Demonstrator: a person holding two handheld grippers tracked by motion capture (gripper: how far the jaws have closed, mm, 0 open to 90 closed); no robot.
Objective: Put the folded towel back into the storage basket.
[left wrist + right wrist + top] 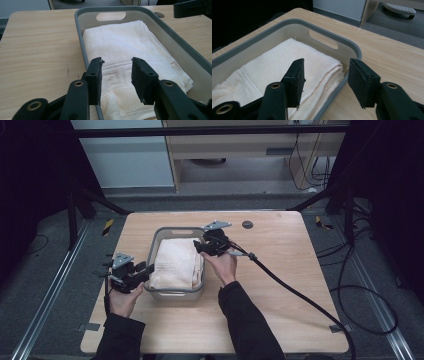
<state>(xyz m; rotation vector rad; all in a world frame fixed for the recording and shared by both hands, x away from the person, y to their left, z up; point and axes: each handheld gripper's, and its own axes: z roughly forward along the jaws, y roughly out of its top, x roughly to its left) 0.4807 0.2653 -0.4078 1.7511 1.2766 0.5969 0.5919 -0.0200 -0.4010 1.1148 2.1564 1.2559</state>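
A grey plastic bin point(161, 236) stands in the middle of the wooden table, and a folded cream towel point(175, 262) lies inside it. My left gripper point(145, 269) hovers at the bin's near left corner, open, its jaws straddling the left rim point(83, 53) above the towel point(125, 47). My right gripper point(200, 246) is at the bin's right rim near the far end, open, with the rim point(334, 96) and the towel's edge point(322, 75) between its jaws. Neither holds anything. The right gripper's dark body point(191, 8) shows at the top right of the left gripper view.
A black cable point(300, 295) trails from the right gripper across the table's right half. A small dark round hole point(247, 224) sits near the far edge. The bin has a handle slot point(323, 40) in its far wall. Dark frame posts and floor cables surround the table.
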